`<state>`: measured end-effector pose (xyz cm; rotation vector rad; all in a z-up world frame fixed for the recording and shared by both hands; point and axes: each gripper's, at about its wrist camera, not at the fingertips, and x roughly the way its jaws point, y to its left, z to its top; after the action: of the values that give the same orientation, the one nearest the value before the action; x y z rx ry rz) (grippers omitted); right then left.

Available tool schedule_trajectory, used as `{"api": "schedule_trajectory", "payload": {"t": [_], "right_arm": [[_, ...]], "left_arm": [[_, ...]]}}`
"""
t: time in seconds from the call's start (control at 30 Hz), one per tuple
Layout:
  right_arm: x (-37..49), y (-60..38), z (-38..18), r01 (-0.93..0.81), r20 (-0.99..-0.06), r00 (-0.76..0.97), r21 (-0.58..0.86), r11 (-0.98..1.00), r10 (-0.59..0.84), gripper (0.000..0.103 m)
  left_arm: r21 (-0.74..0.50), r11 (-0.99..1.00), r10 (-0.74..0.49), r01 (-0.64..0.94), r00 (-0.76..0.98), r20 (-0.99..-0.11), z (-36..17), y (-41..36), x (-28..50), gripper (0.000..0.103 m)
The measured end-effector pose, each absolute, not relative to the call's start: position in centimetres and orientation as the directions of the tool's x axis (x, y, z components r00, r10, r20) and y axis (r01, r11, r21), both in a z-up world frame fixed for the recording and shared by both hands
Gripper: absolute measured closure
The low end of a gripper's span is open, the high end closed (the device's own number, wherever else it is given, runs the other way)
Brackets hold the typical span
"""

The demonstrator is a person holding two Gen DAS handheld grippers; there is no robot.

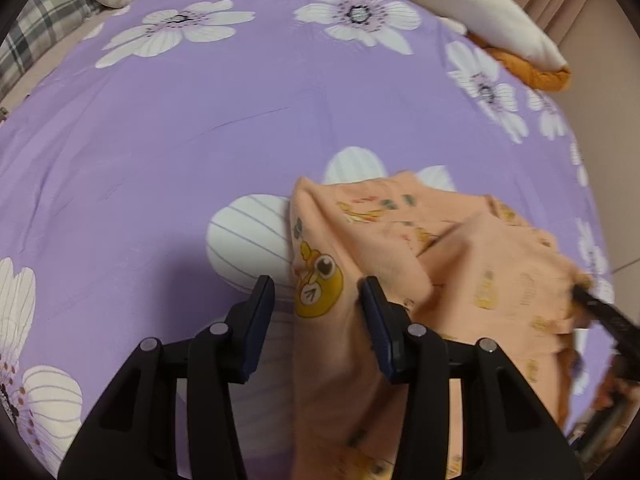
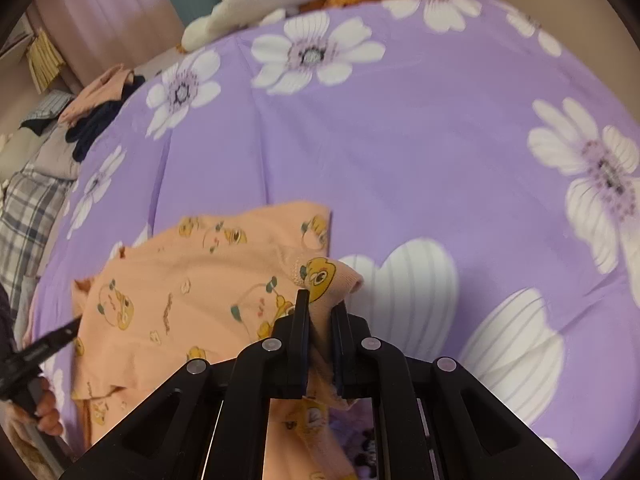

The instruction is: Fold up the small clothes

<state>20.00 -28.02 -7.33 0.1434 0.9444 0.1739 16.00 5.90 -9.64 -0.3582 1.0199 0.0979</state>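
A small peach garment (image 1: 436,264) with yellow cartoon prints lies crumpled on the purple flowered bedsheet (image 1: 240,120). My left gripper (image 1: 318,292) is open, and a fold of the garment lies between its fingers, against the right finger. My right gripper (image 2: 320,304) is shut on a bunched edge of the garment (image 2: 200,292), which sticks up past the fingertips. The right gripper shows at the right edge of the left wrist view (image 1: 600,312), at the garment's far side. The left gripper's finger shows at the left edge of the right wrist view (image 2: 44,344).
A white and orange plush toy (image 1: 480,12) lies at the far edge of the bed. A pile of peach and dark clothes (image 2: 100,108) sits at the bed's far left corner. A grey checked cloth (image 1: 36,36) lies beyond the sheet.
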Motion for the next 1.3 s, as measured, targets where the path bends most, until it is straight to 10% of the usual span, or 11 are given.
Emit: {"api": "schedule_trajectory", "payload": {"t": [0.83,0.93,1.07,1.3], "right_arm": [[20.2,-30.0,-7.8,-0.057,-0.796,0.556,0.249,0.967,0.237,0.093],[20.0,-30.0,-7.8,-0.054,-0.792,0.56,0.259,0.964,0.244,0.093],[20.0,-29.9,-7.7,-0.056,-0.789,0.563,0.261,0.964,0.247,0.093],[19.7,-29.6,-7.3,-0.065,-0.781,0.571,0.264,0.962,0.252,0.093]], "left_arm": [[-0.283,0.9,-0.061,-0.331,0.548,-0.834,-9.2,10.6,15.8,0.073],[-0.388,0.876,-0.168,-0.287,0.572,-0.803,-7.7,10.8,14.7,0.064],[-0.424,0.872,-0.203,-0.245,0.606,-0.769,-6.0,9.9,13.5,0.029],[-0.417,0.873,-0.251,-0.255,0.497,-0.83,-9.1,7.6,13.8,0.041]]}}
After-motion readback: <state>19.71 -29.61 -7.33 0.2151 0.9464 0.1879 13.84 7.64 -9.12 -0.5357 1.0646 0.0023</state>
